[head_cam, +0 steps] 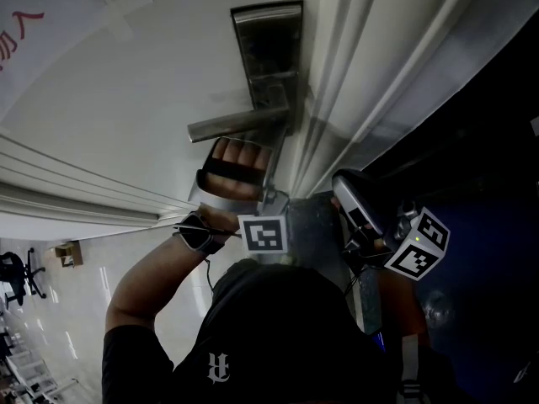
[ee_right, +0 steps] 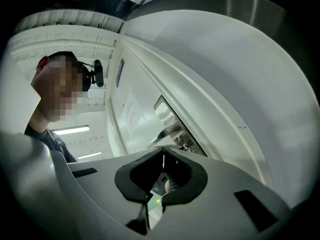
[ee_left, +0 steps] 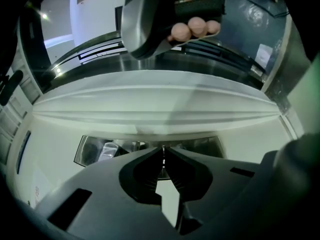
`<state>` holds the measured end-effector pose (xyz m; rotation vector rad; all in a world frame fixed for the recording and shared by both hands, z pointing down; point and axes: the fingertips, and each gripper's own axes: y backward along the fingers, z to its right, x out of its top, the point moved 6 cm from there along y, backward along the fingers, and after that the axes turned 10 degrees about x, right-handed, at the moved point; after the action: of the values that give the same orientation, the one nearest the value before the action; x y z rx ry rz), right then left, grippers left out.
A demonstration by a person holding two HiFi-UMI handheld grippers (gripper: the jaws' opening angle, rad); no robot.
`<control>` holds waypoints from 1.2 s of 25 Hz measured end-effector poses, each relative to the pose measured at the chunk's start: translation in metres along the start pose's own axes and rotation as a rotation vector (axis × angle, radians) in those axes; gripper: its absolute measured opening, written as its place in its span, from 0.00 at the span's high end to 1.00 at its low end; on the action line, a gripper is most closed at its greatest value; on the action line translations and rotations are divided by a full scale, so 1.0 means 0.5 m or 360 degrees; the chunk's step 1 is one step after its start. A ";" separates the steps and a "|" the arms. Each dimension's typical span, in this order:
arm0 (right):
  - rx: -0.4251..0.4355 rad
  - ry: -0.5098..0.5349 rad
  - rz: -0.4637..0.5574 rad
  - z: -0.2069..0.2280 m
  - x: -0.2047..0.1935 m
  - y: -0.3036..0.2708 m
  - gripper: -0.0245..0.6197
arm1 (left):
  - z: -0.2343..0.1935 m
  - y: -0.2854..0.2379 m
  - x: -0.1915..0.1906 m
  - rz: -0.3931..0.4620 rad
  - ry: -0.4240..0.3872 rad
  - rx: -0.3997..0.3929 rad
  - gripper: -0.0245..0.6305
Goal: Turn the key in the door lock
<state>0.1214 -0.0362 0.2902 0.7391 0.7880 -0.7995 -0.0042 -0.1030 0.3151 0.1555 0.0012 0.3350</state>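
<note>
A steel lock plate (head_cam: pixel 268 57) with a lever handle (head_cam: pixel 240 124) sits on the white door (head_cam: pixel 126 99). My left gripper (head_cam: pixel 268 194), held in a strapped hand, is just below the lever. In the left gripper view its jaws are shut, tips (ee_left: pixel 163 150) close against the lock plate (ee_left: pixel 90 149). No key shows between them; the keyhole is hidden behind the jaws. My right gripper (head_cam: pixel 341 183) hangs to the right by the door frame, shut and empty. Its tips (ee_right: pixel 163 150) point towards the lock plate (ee_right: pixel 172 121).
The white moulded door frame (head_cam: pixel 354 82) runs beside the lock plate, with a dark area at right. The right gripper's body (ee_left: pixel 145 19) and the fingers holding it (ee_left: pixel 192 28) hang above the door edge. A person's head (ee_right: pixel 57 81) is at left.
</note>
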 end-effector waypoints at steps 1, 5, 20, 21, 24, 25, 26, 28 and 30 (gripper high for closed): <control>-0.0002 0.0002 -0.0001 0.000 0.000 -0.001 0.94 | 0.000 0.000 0.000 0.0008 0.0012 0.0001 0.94; -0.0019 0.0015 -0.0008 0.002 -0.002 -0.003 0.94 | -0.017 0.008 -0.001 0.0042 0.0131 0.0004 0.83; -0.0240 0.0301 -0.0212 0.008 -0.028 -0.064 0.94 | -0.068 0.097 -0.074 -0.0074 0.2419 -0.0427 0.95; -0.0262 0.0335 -0.0228 0.005 -0.030 -0.070 0.94 | -0.062 0.098 -0.086 -0.0114 0.2602 -0.0477 0.95; -0.0337 0.0450 -0.0296 -0.005 -0.041 -0.085 0.94 | -0.051 0.107 -0.109 -0.0126 0.2795 -0.0485 0.95; -0.0363 0.0483 -0.0315 -0.008 -0.045 -0.088 0.94 | -0.052 0.109 -0.112 -0.0117 0.2826 -0.0479 0.95; -0.0387 0.0506 -0.0328 -0.008 -0.048 -0.091 0.94 | -0.056 0.110 -0.114 -0.0107 0.2857 -0.0474 0.95; -0.0433 0.0526 -0.0334 -0.006 -0.050 -0.095 0.94 | -0.062 0.109 -0.115 -0.0085 0.2867 -0.0465 0.95; -0.0469 0.0531 -0.0331 -0.002 -0.049 -0.100 0.94 | -0.065 0.106 -0.109 -0.0059 0.2827 -0.0470 0.95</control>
<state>0.0685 -0.0519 0.2969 0.5358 1.2700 -0.7320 -0.0737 -0.0665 0.2896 -0.4753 1.6993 0.3386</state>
